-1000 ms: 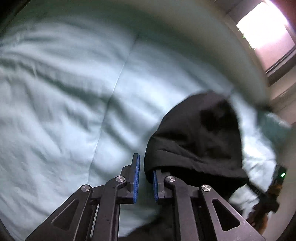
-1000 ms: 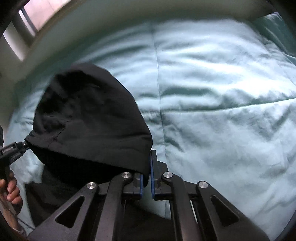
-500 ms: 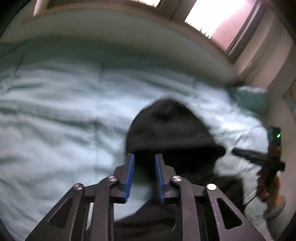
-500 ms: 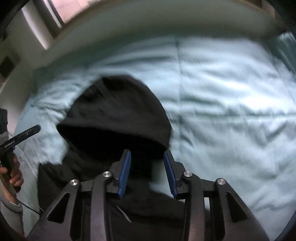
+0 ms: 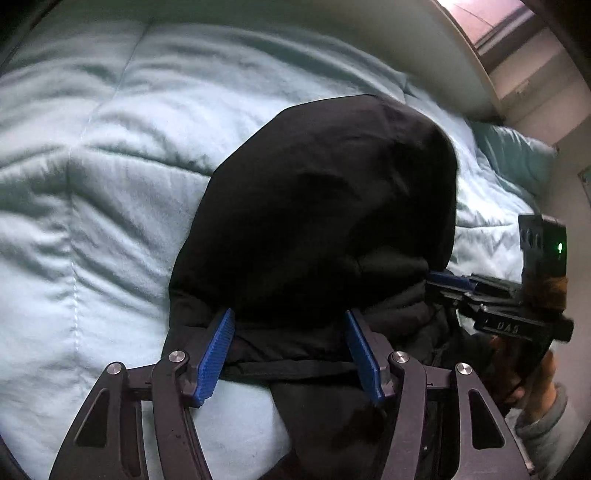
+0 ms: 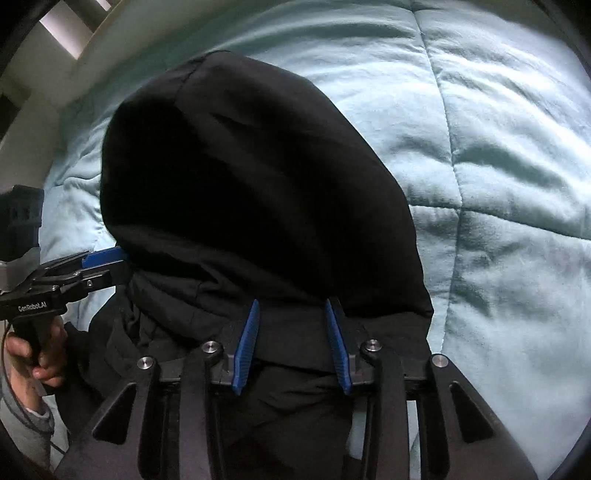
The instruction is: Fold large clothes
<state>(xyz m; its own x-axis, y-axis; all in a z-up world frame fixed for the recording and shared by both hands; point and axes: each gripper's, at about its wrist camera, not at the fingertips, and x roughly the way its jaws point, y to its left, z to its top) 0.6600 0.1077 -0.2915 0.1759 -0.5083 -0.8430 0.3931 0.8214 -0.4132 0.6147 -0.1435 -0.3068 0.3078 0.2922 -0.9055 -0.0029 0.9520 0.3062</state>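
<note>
A black hooded garment (image 5: 325, 206) lies on a pale teal quilt (image 5: 92, 166), its rounded hood pointing away from me; it also fills the middle of the right wrist view (image 6: 251, 184). My left gripper (image 5: 290, 345) is open, its blue pads on either side of the hood's near edge. My right gripper (image 6: 291, 341) is open over the same edge from the other side. Each gripper shows in the other's view, the right gripper (image 5: 450, 280) at the hood's right side and the left gripper (image 6: 99, 258) at its left side.
The quilt (image 6: 498, 166) covers the bed all around the garment. A teal pillow (image 5: 517, 155) lies at the far right. A wall and a window (image 5: 487, 22) run behind the bed. The person's hands hold the gripper handles.
Both grippers were shut on the hood's edge a second ago. They have let go, opened wide, and the hood now lies flat on the quilt.
</note>
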